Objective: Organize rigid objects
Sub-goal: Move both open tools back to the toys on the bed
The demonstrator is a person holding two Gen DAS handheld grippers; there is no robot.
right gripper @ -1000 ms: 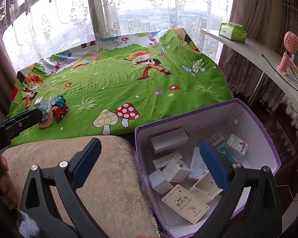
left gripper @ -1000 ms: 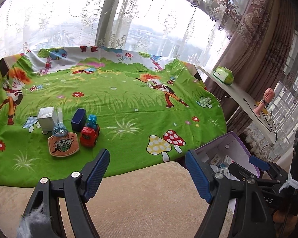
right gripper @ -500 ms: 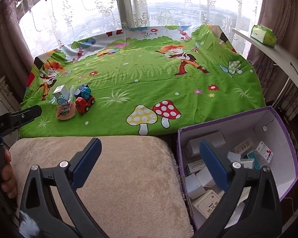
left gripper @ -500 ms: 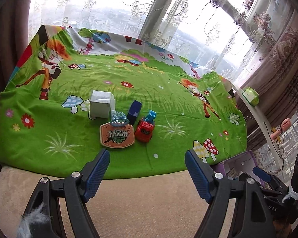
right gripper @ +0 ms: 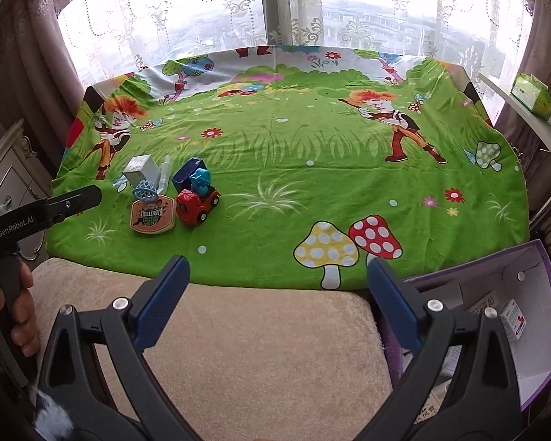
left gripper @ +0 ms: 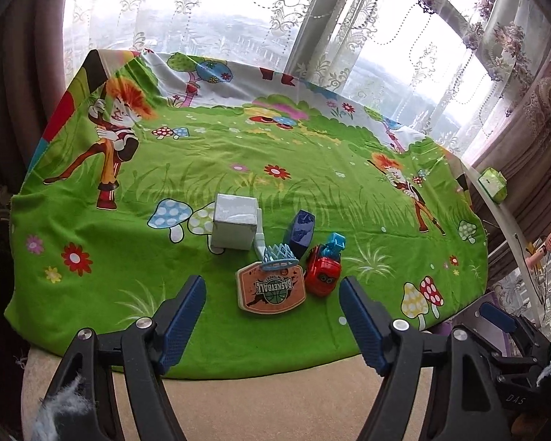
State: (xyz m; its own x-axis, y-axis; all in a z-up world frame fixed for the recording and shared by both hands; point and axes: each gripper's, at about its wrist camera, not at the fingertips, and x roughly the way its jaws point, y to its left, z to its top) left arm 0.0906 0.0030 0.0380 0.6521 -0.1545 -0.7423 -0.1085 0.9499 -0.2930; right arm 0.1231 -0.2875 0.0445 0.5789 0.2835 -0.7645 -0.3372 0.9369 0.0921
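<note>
On the green cartoon cloth (left gripper: 312, 191) lies a small cluster: an orange toy basketball hoop board (left gripper: 271, 289) with a blue net, a red toy truck (left gripper: 323, 270), a dark blue block (left gripper: 302, 229) and a grey-white box (left gripper: 235, 225). My left gripper (left gripper: 272, 318) hovers just in front of the board, its jaws closing slowly with nothing between them. My right gripper (right gripper: 277, 303) stands open and empty over the beige cushion (right gripper: 260, 334), well right of the cluster (right gripper: 172, 198). A purple box (right gripper: 532, 275) holding several small cartons sits at the lower right.
A white shelf (right gripper: 521, 110) at the right carries a green tissue pack (right gripper: 532, 95). Curtains and windows ring the cloth's far side. A hand (right gripper: 22, 316) holds the left gripper's handle. A pink handheld fan (left gripper: 543, 246) lies on the shelf.
Both grippers swung left: the toy cluster came to the centre of the left wrist view and nearer, and the purple box slid toward the right edge of the right wrist view.
</note>
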